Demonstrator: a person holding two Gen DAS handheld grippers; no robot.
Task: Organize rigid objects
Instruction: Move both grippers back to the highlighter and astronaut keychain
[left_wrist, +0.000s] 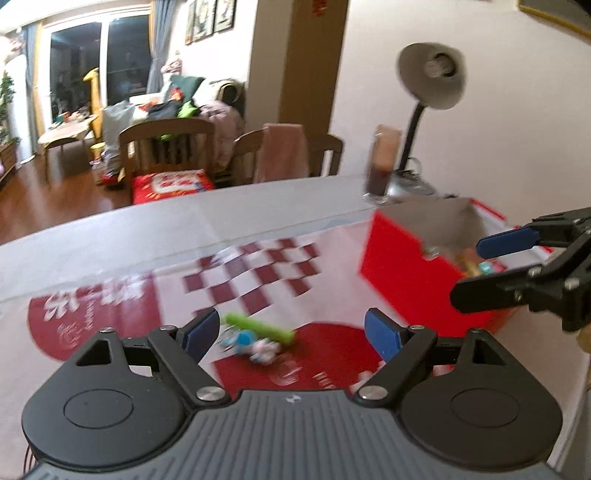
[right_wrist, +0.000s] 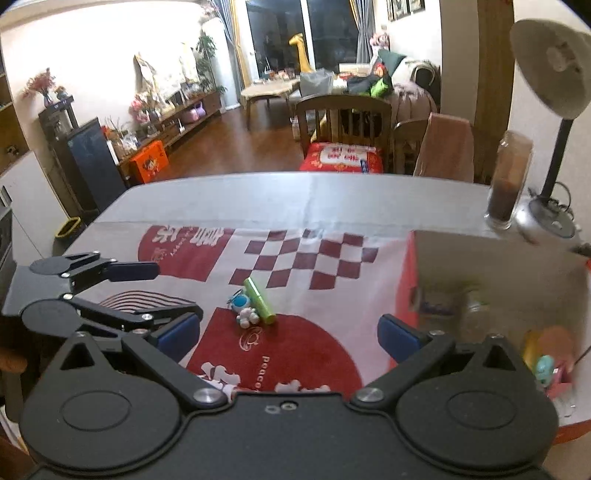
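A green cylinder (right_wrist: 259, 301) and a small blue-and-white toy figure (right_wrist: 244, 309) lie together on the red-and-white cloth (right_wrist: 295, 258). They also show in the left wrist view, the cylinder (left_wrist: 260, 326) and the toy (left_wrist: 251, 343), just ahead of my open, empty left gripper (left_wrist: 291, 332). A red box (left_wrist: 402, 266) stands to the right with several small items inside (right_wrist: 546, 362). My right gripper (right_wrist: 288, 336) is open and empty beside the box's left wall; its fingers (left_wrist: 502, 243) reach over the box in the left wrist view. The left gripper (right_wrist: 159, 291) shows at the left.
A desk lamp (right_wrist: 554, 85) and a tall glass of dark liquid (right_wrist: 508, 181) stand behind the box at the back right. Wooden chairs (right_wrist: 343, 118) stand at the far table edge. The grey table (right_wrist: 258, 199) extends beyond the cloth.
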